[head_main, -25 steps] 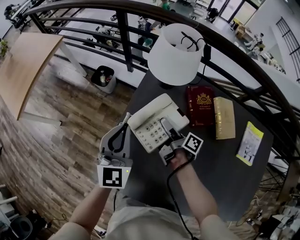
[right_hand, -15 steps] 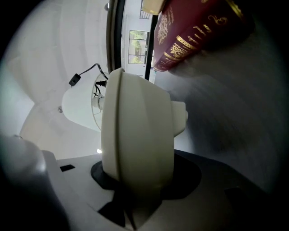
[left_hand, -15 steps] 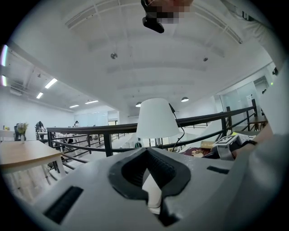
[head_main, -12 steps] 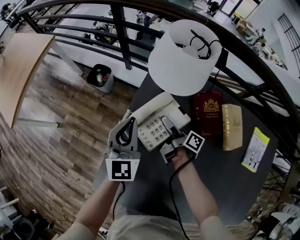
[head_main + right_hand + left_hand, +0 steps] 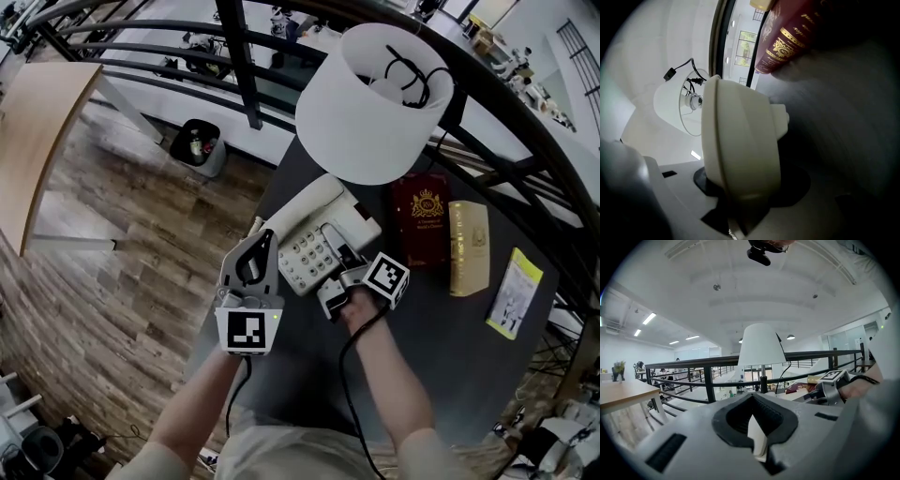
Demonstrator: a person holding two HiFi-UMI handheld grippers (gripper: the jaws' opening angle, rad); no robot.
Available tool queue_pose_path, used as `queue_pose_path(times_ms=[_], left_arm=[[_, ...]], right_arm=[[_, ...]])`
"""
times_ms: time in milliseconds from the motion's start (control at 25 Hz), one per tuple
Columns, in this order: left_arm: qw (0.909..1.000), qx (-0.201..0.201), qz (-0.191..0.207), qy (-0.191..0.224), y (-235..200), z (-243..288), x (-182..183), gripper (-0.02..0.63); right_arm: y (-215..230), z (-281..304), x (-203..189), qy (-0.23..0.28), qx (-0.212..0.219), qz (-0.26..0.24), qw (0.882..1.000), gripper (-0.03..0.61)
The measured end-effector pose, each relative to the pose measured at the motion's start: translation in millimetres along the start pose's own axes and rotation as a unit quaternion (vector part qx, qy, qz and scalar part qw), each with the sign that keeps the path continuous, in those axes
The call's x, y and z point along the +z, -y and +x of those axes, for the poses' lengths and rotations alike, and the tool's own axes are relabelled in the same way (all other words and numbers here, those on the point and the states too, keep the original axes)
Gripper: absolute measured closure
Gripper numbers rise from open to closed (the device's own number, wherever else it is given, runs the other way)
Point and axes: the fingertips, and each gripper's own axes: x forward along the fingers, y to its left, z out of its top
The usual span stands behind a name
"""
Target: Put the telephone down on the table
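A cream push-button telephone (image 5: 314,232) lies at the near left part of the dark table (image 5: 450,366), whether resting on it or just above I cannot tell. My left gripper (image 5: 260,238) is shut on the telephone's left edge; in the left gripper view a thin cream edge (image 5: 757,439) shows between its closed jaws. My right gripper (image 5: 336,247) holds the telephone's near right side. In the right gripper view the cream body (image 5: 740,140) fills the gap, and these jaws are opening.
A lamp with a white shade (image 5: 375,98) stands just behind the telephone. A red book (image 5: 422,220), a gold book (image 5: 469,248) and a yellow booklet (image 5: 514,292) lie to the right. A black railing (image 5: 234,47) runs behind; the table's left edge drops to wooden floor.
Both grippers and the telephone have come down toward the table. The left gripper has drawn in closer to the telephone's left edge.
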Motion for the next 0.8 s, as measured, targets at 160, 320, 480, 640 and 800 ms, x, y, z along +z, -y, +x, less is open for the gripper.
queue_pose_path(times_ms=[160,320,480,640,800], left_arm=[[1.0,0.0,0.0,-0.01,2.7,-1.9,-1.6,0.609],[0.9997,0.001,-0.013,-0.022,5.1,-4.0,-4.0,0.609],[0.9993,0.001,-0.019,-0.033,8.6,-8.2,-5.6,0.609],[0.999,-0.002,-0.01,-0.042,11.5,-6.1,-7.8,0.609],[0.999,-0.013,0.0,-0.043,16.5,-6.0,-6.9,0.609]], right_arm=[[0.6,1.2,1.5,-0.002,-0.017,0.006,1.0,0.362],[9.1,-3.3,1.7,-0.001,-0.076,0.01,0.997,0.323],[11.8,-12.2,0.4,-0.004,-0.137,-0.001,0.991,0.3],[19.2,-17.6,3.4,-0.022,-0.218,-0.052,0.974,0.256],[25.2,-22.4,2.7,-0.037,-0.254,-0.071,0.964,0.221]])
